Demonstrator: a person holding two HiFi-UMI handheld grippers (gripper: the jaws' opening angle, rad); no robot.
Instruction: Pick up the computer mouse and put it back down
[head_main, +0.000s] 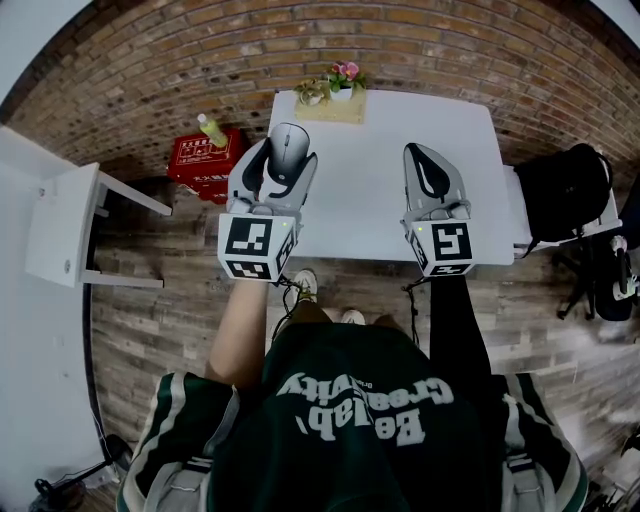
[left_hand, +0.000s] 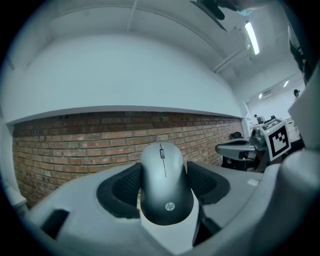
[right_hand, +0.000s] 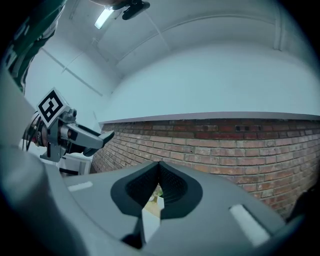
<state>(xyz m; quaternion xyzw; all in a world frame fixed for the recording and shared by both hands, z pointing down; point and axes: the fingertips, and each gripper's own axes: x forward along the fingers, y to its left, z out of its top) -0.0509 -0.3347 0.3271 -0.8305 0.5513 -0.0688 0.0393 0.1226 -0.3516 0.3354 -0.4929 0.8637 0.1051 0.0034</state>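
Observation:
A grey computer mouse (left_hand: 165, 185) sits lengthwise between the black pads (left_hand: 125, 187) of my left gripper (left_hand: 164, 172), which is shut on its sides. In the head view the mouse (head_main: 290, 148) is held off the surface over the left edge of the white table (head_main: 380, 200), clamped by the left gripper (head_main: 285, 168). My right gripper (head_main: 420, 155) hovers over the right part of the table. Its jaws meet at the tips with nothing between them (right_hand: 160, 166).
A small potted plant (head_main: 335, 85) on a tan mat stands at the table's far edge. A red crate (head_main: 205, 160) with a bottle sits on the floor to the left, beside a white chair (head_main: 70, 225). A black bag (head_main: 565, 190) lies on the right. A brick wall is behind.

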